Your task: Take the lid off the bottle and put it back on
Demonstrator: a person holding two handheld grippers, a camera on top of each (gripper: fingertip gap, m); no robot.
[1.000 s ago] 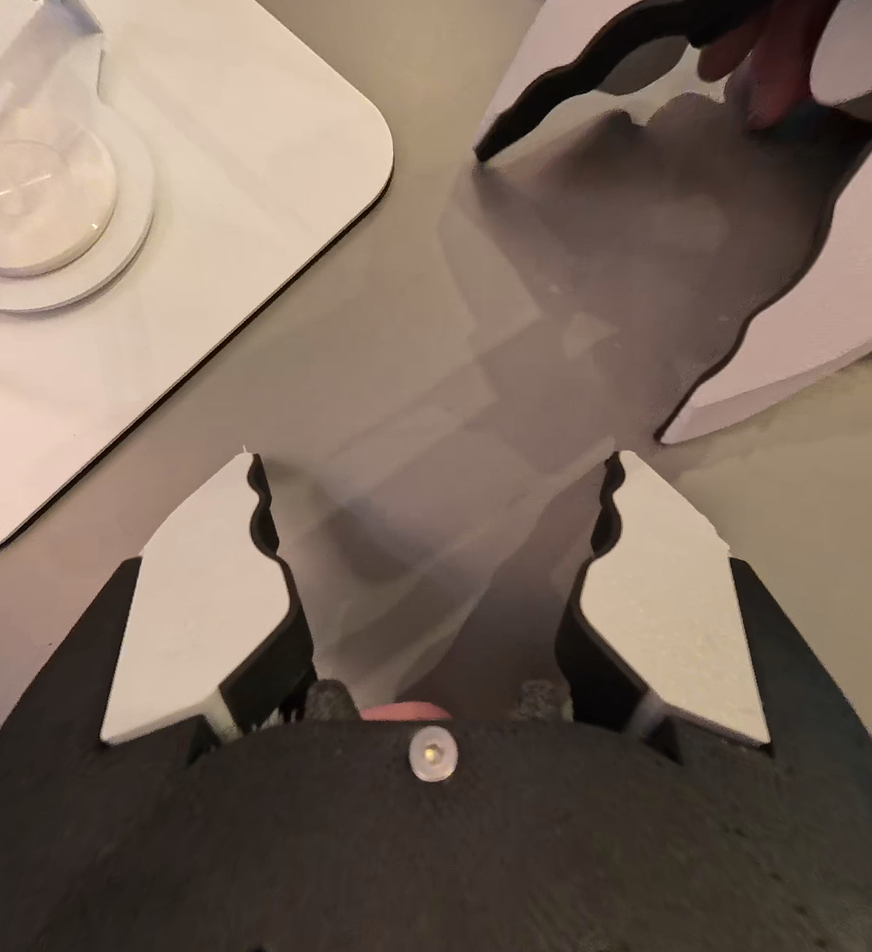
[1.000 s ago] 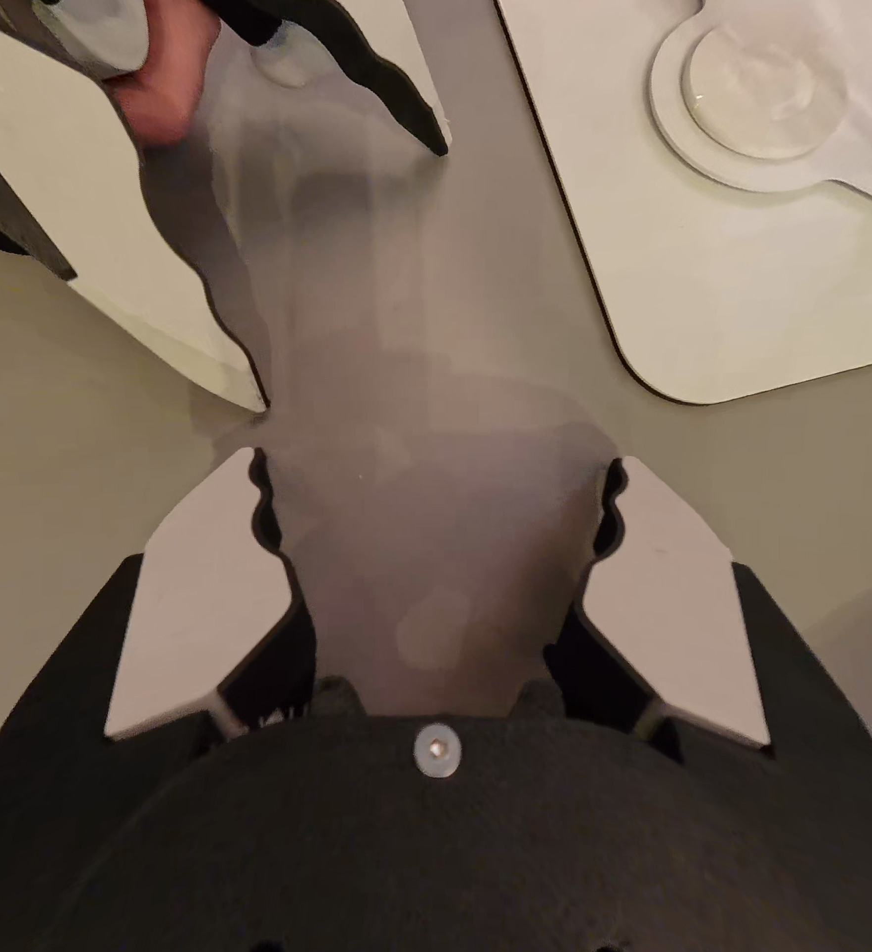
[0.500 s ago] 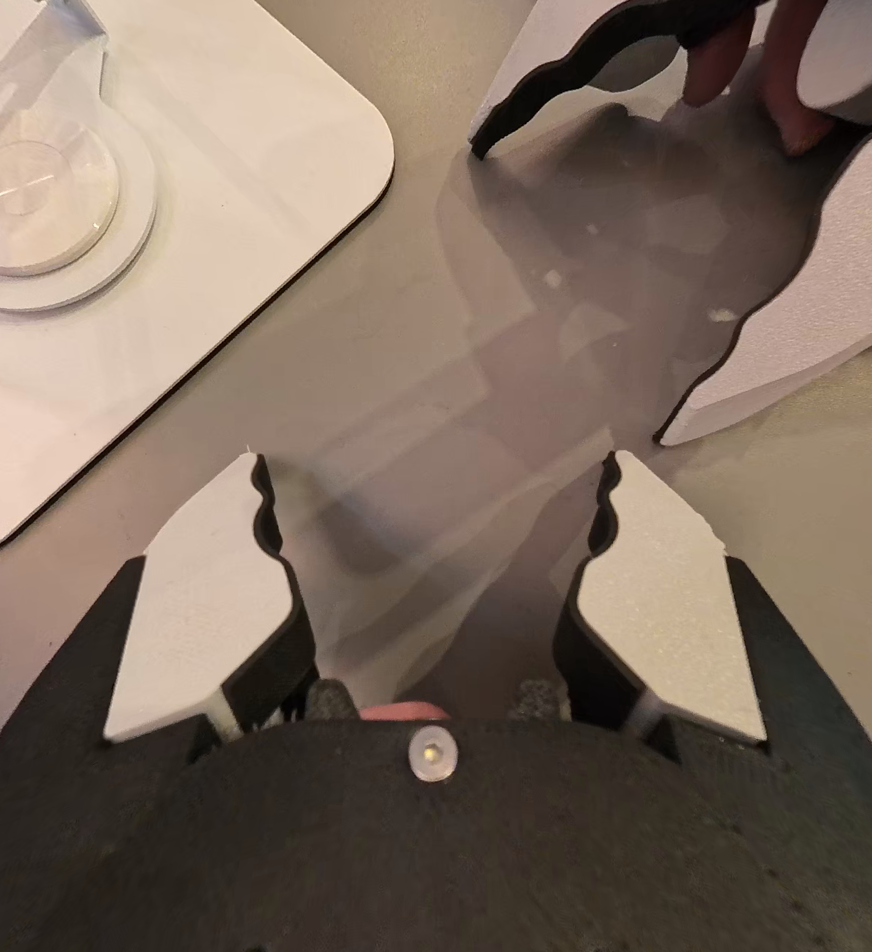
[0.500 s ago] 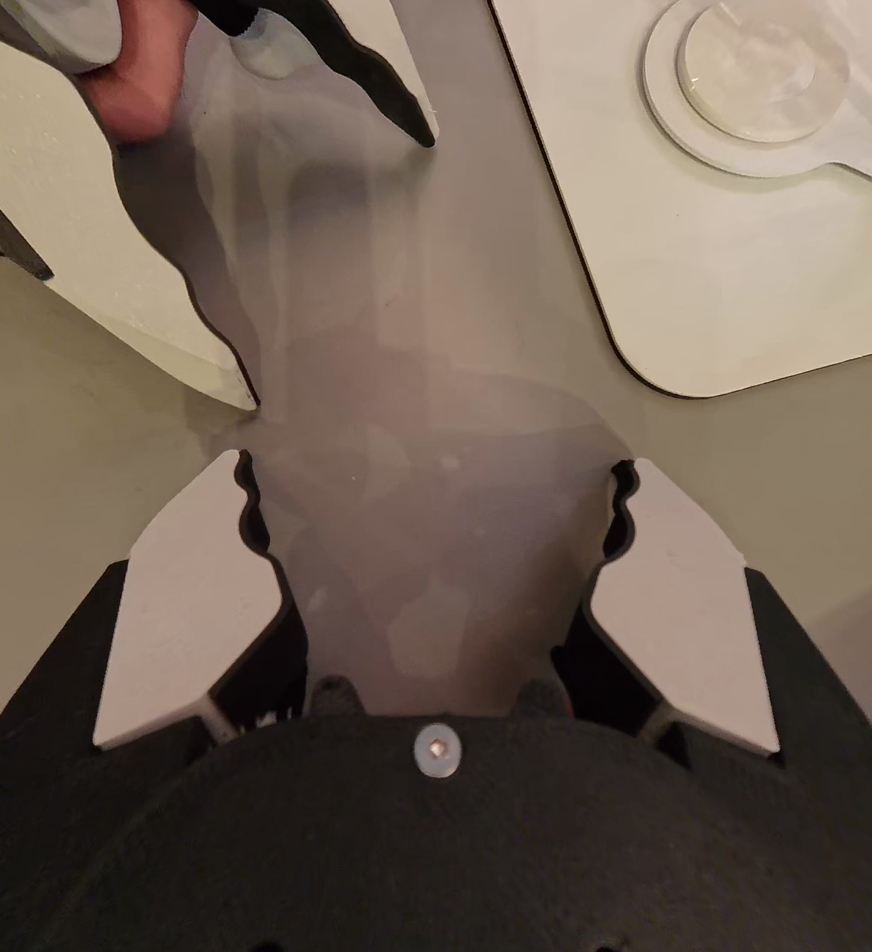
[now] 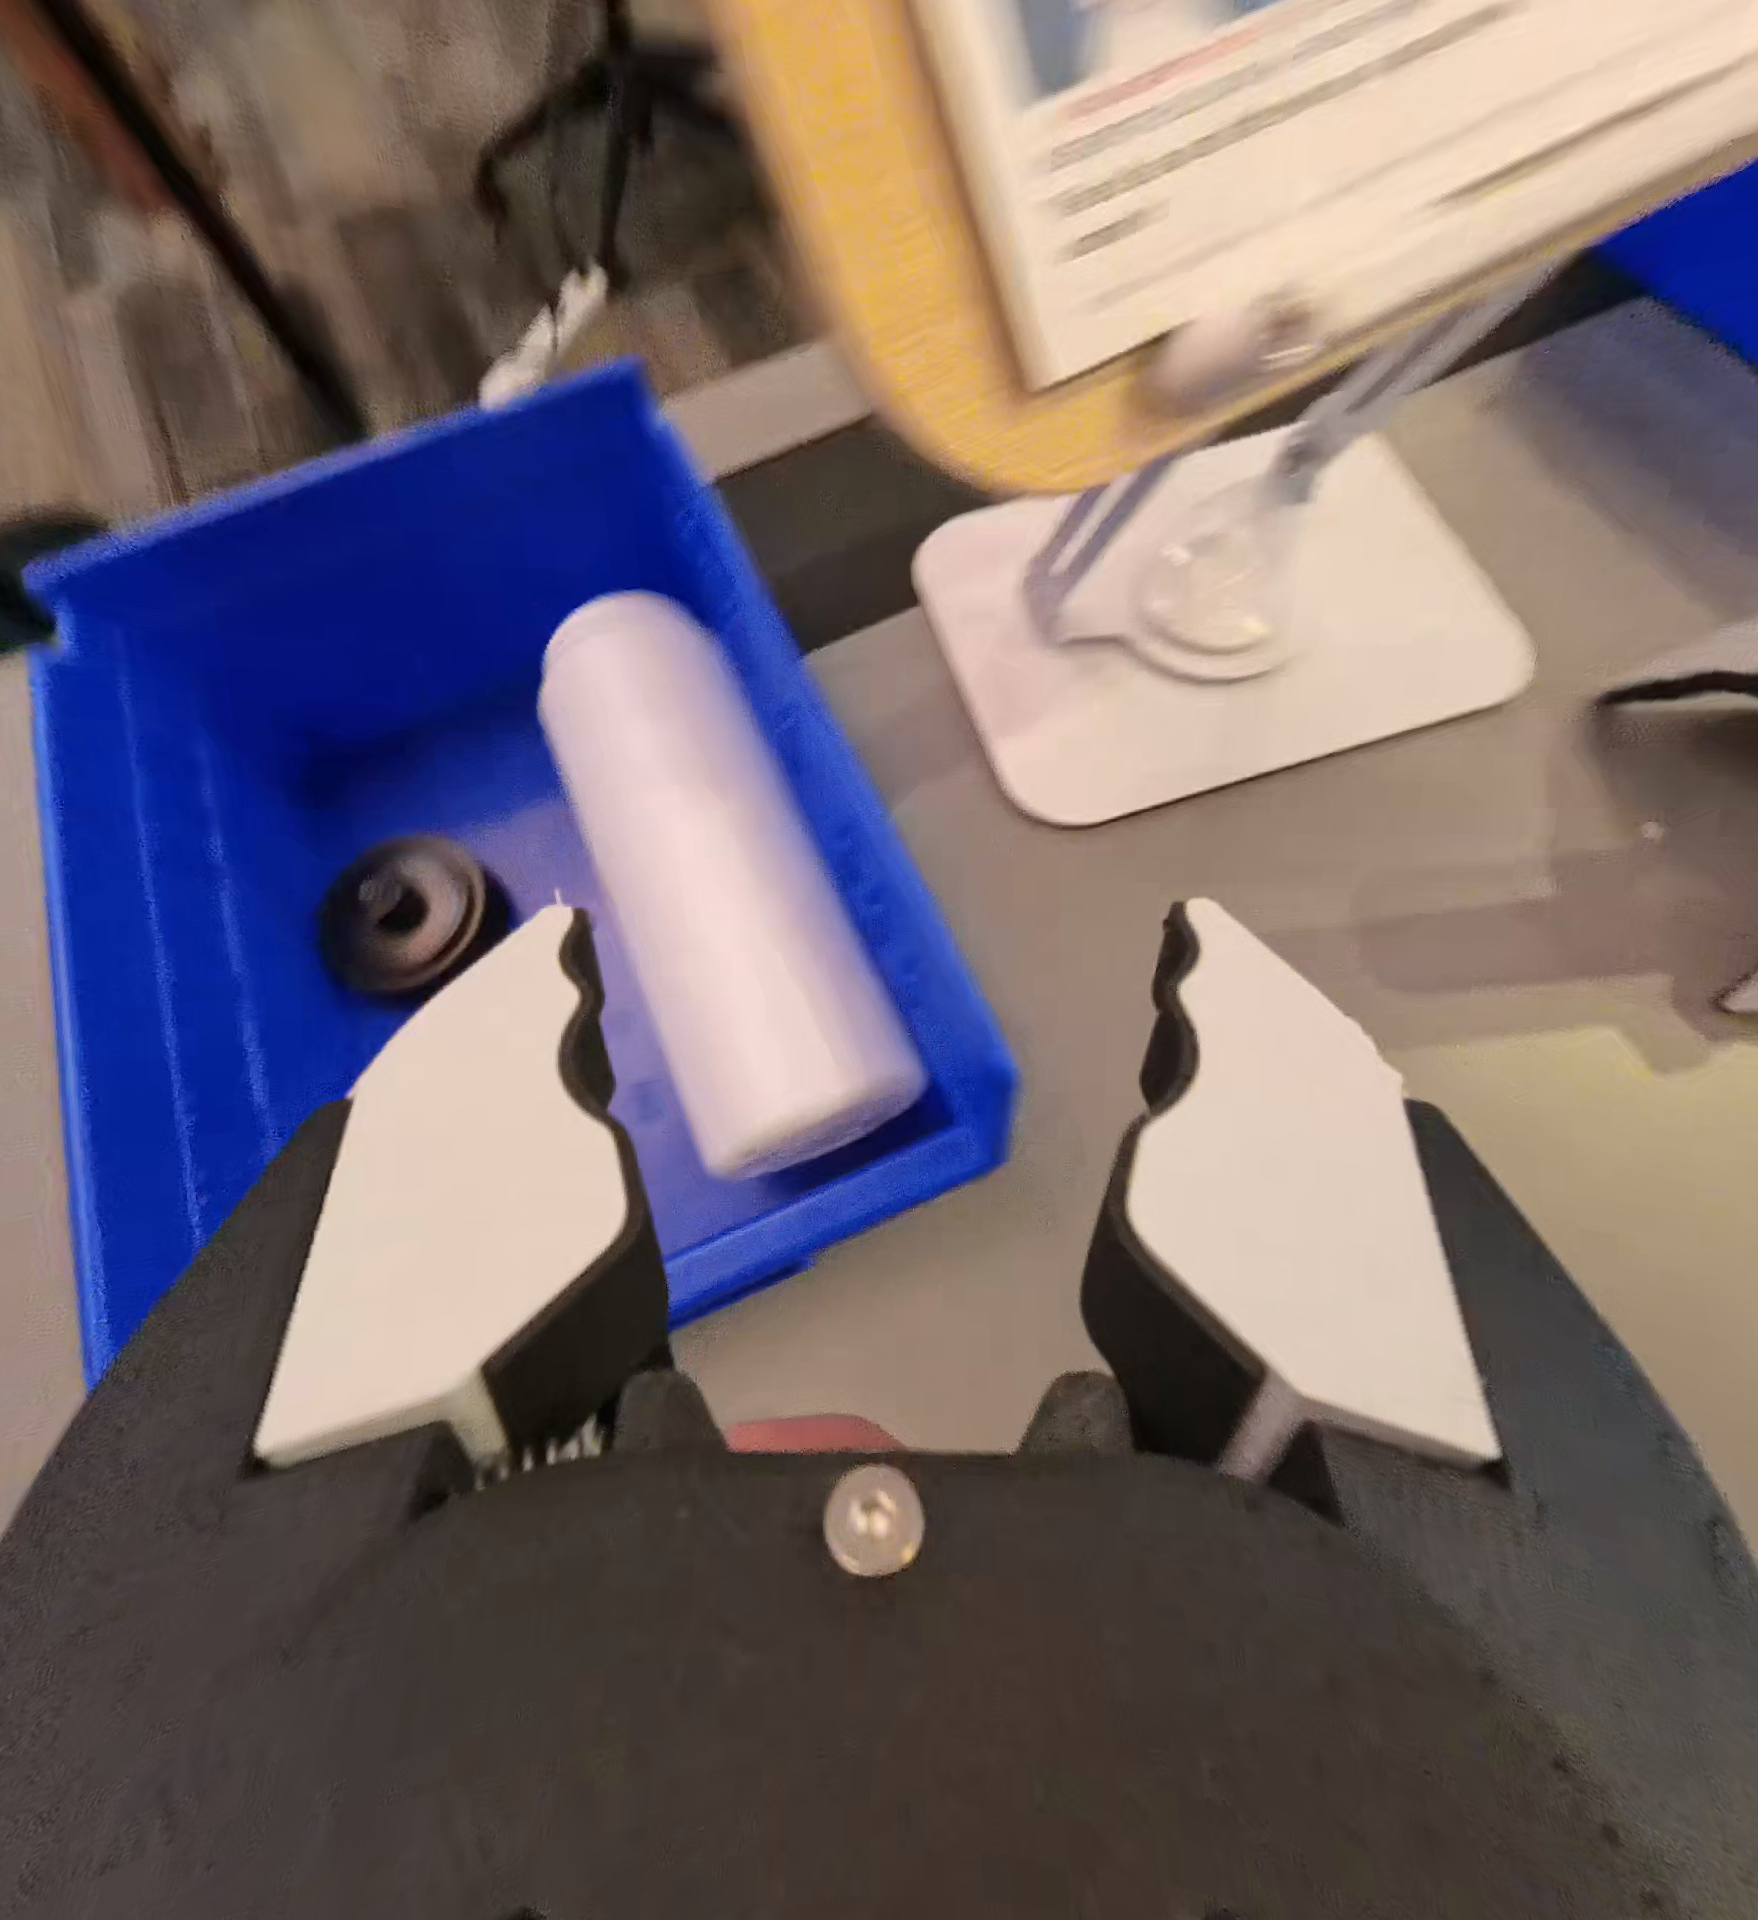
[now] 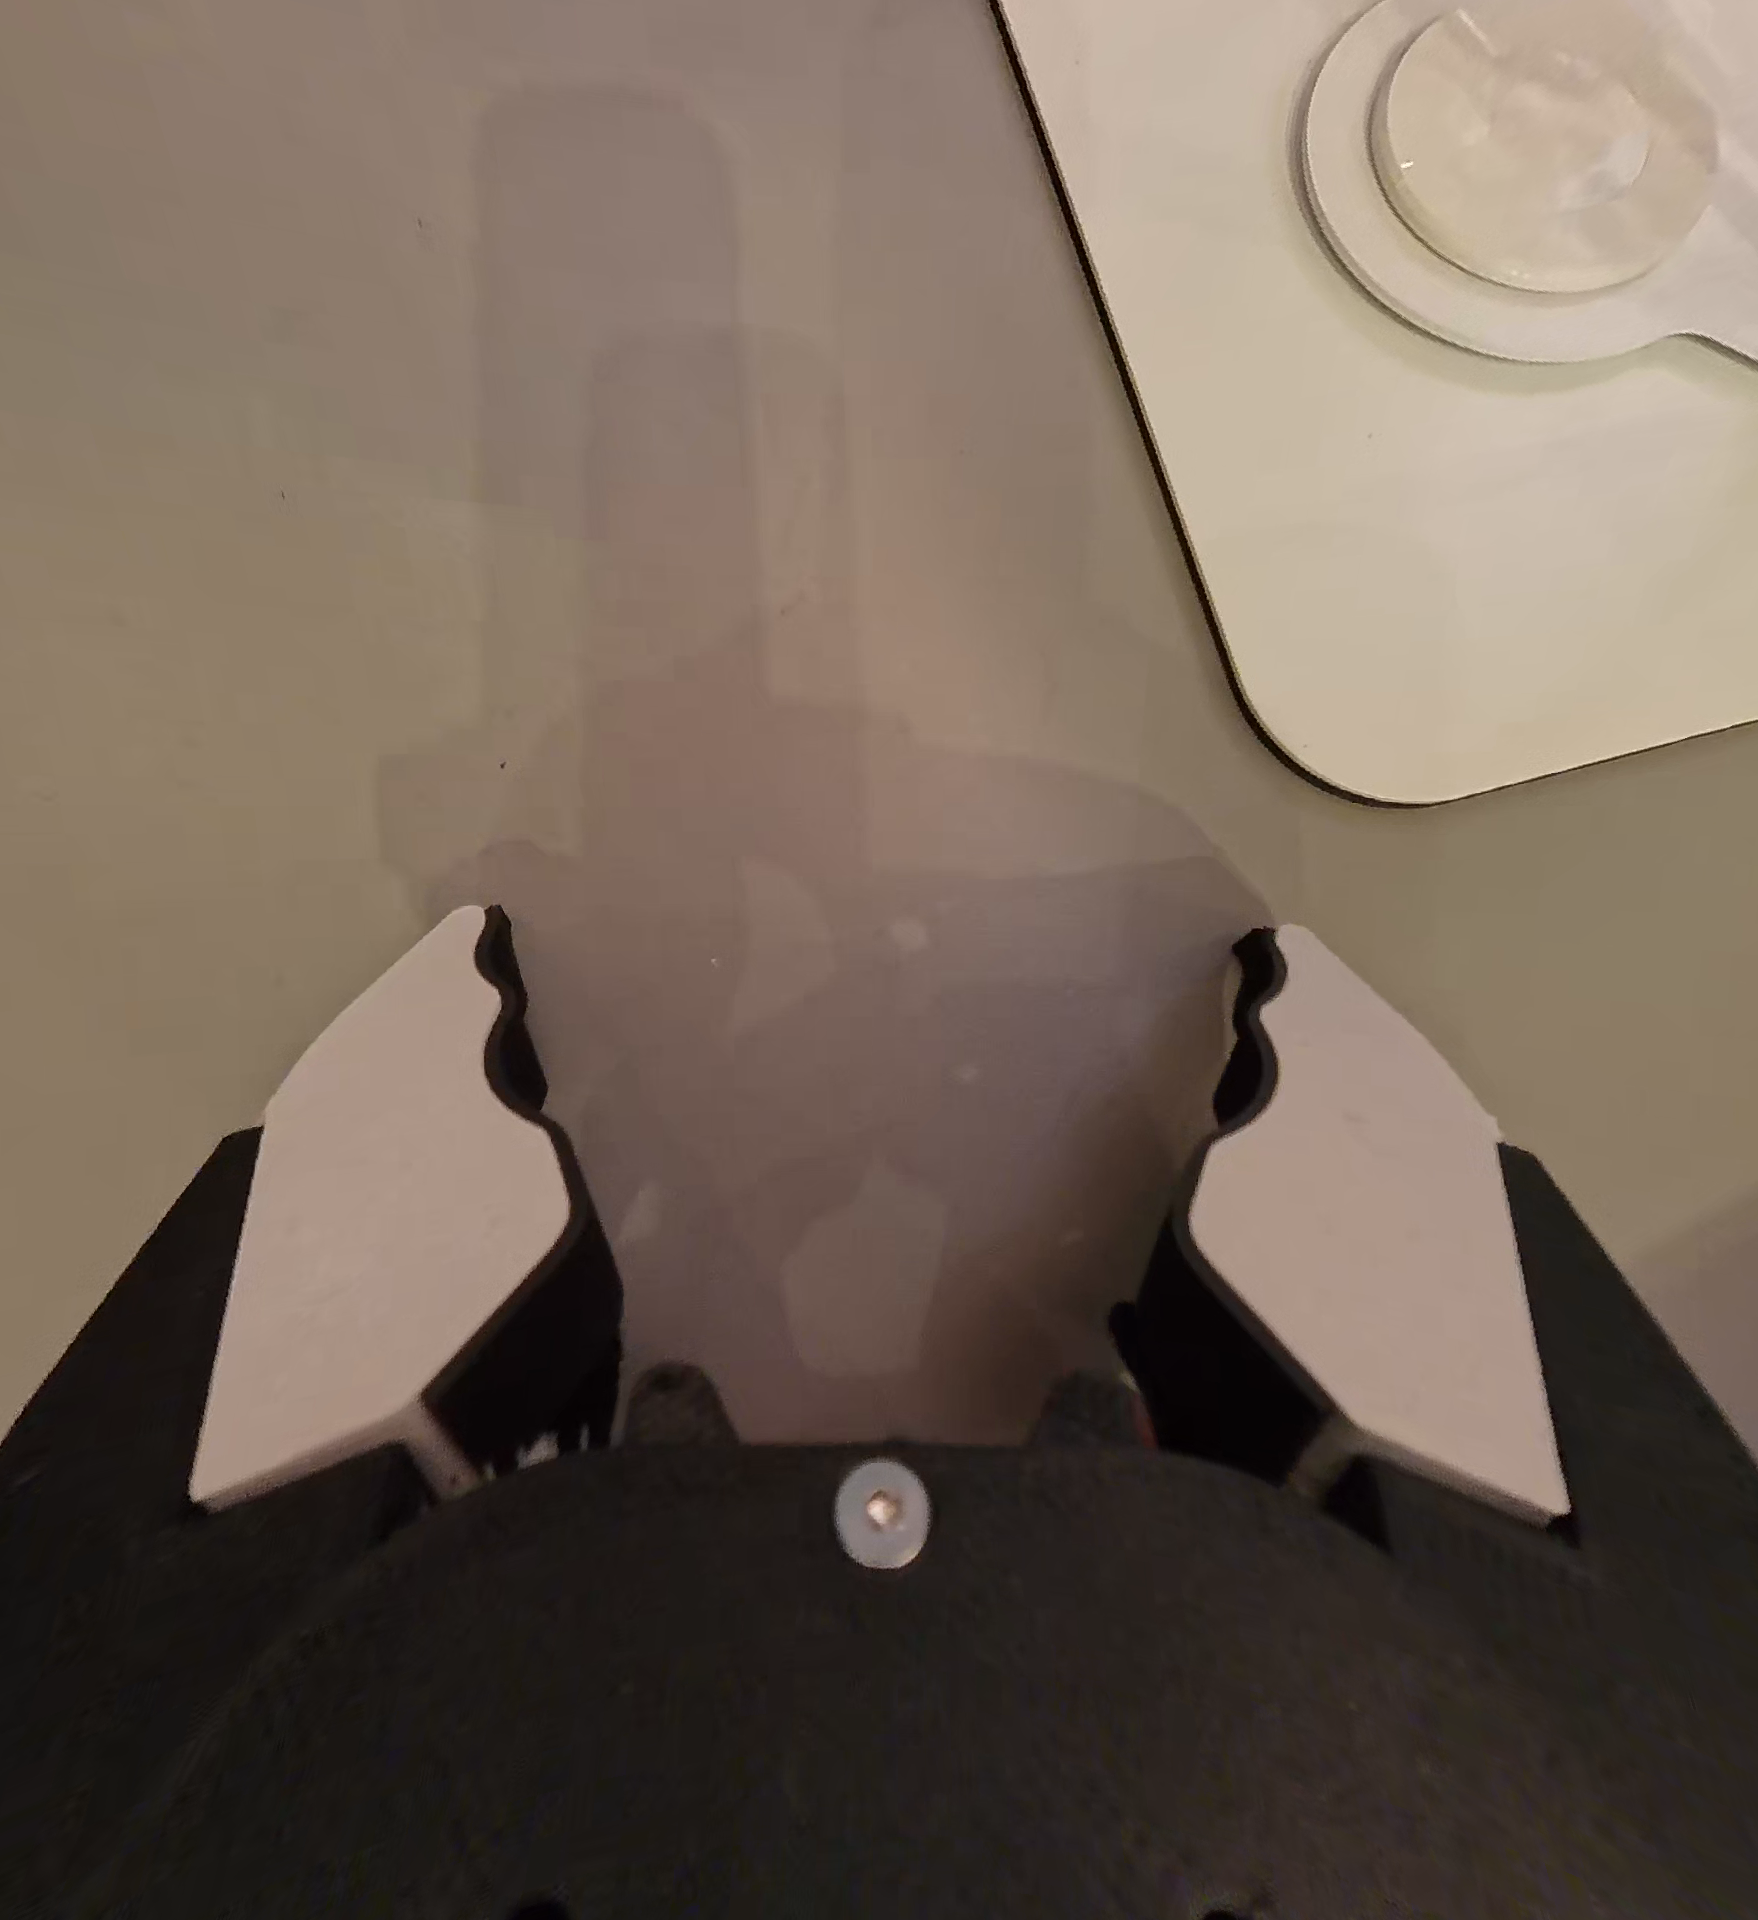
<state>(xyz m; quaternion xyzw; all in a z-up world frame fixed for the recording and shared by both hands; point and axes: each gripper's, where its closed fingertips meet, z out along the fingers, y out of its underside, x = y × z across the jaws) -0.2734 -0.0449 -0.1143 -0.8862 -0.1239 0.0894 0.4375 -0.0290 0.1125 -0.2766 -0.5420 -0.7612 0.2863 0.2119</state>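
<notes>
One bottle (image 5: 724, 883): white, lying on its side in the bin, long axis running from the far wall toward the near right corner.
Lid (image 5: 405, 918): dark round piece, lying in the same bin just left of the bottle, apart from it; judged to be the lid, blur hinders certainty.
Bin (image 5: 127, 935): blue, open-topped, on the table.
Left tongs (image 5: 870, 920): apart, empty, raised over the near edge of the bin.
Right tongs (image 6: 880, 930): apart, empty, above bare table.
Stand (image 5: 1270, 727): white base plate with clear disc, right of the bin.
Table (image 6: 179, 520): grey, glossy.
Progress: nothing gripped; lid appears already off; refitting remains, judged from how things lie.
</notes>
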